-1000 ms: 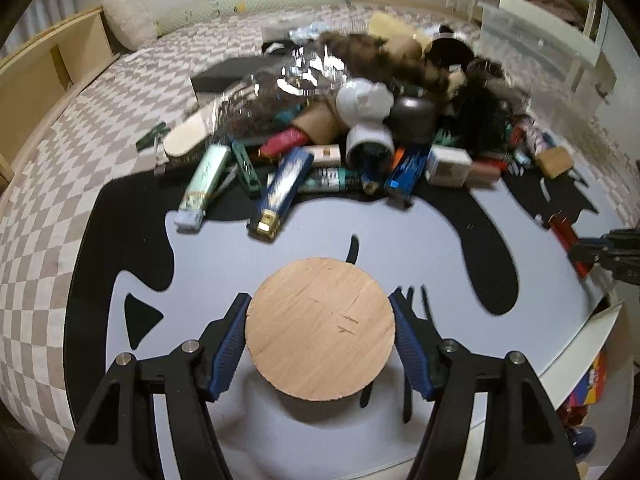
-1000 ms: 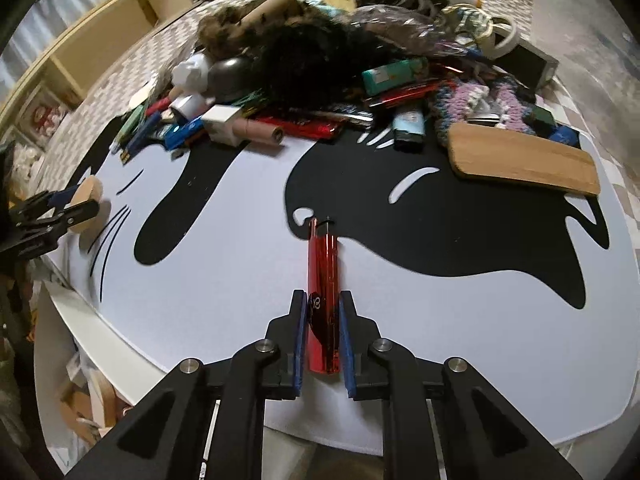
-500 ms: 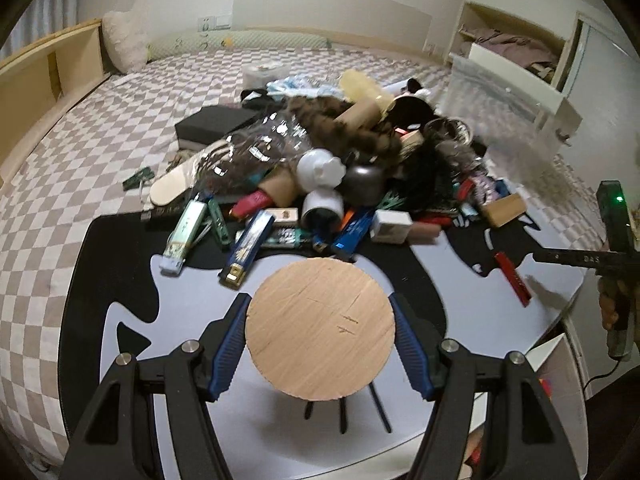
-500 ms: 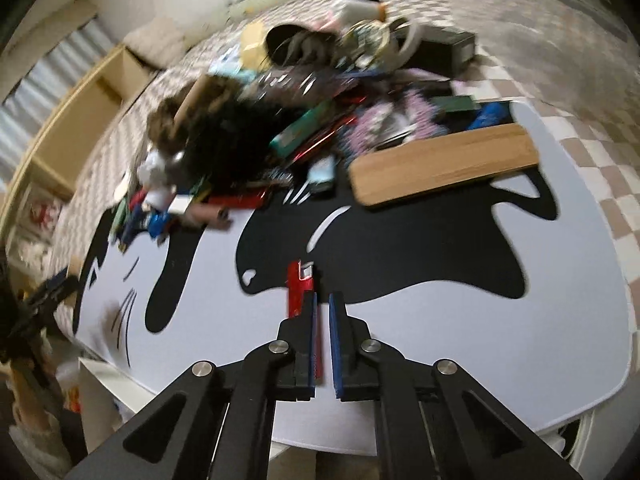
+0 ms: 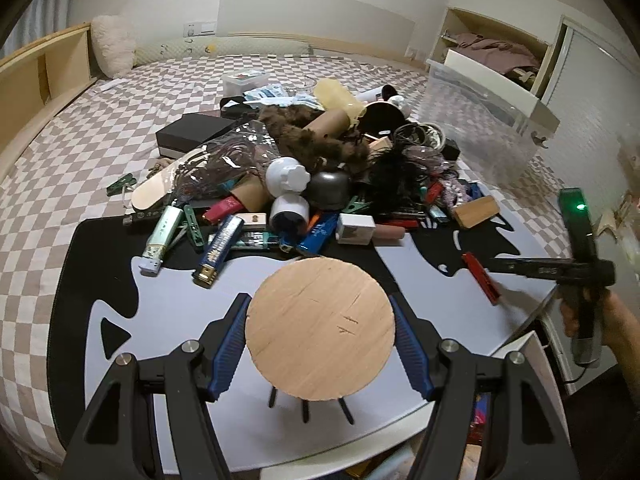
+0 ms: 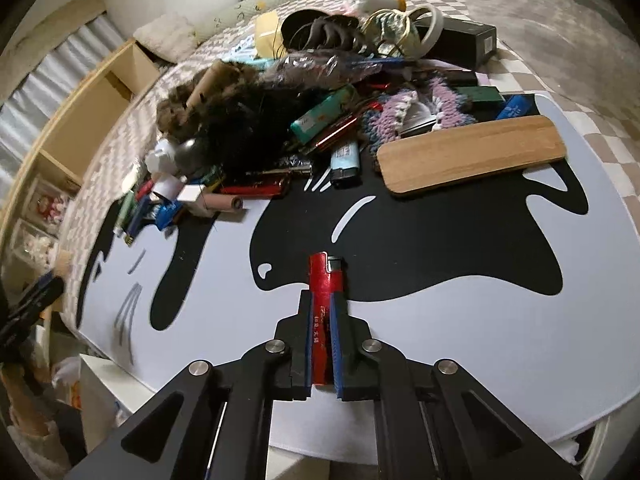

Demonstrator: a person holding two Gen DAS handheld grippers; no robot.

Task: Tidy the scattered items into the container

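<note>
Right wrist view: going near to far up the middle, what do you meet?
Right hand-held gripper → red lighter held in it → light blue lighter → green lighter → clear plastic bag

I saw a fluffy pillow (image 5: 113, 43) at the head of the checkered bed (image 5: 72, 128), beside a wooden shelf (image 5: 36, 76).

The left gripper (image 5: 320, 336) is level, its jaws spread wide and clamped on the edges of a wooden disc (image 5: 320, 328). The right gripper (image 6: 323, 340) has its jaws almost together, pinching a red lighter (image 6: 322, 300) lengthwise. In the left view, the right hand (image 5: 580, 316) grips its handle.
</note>
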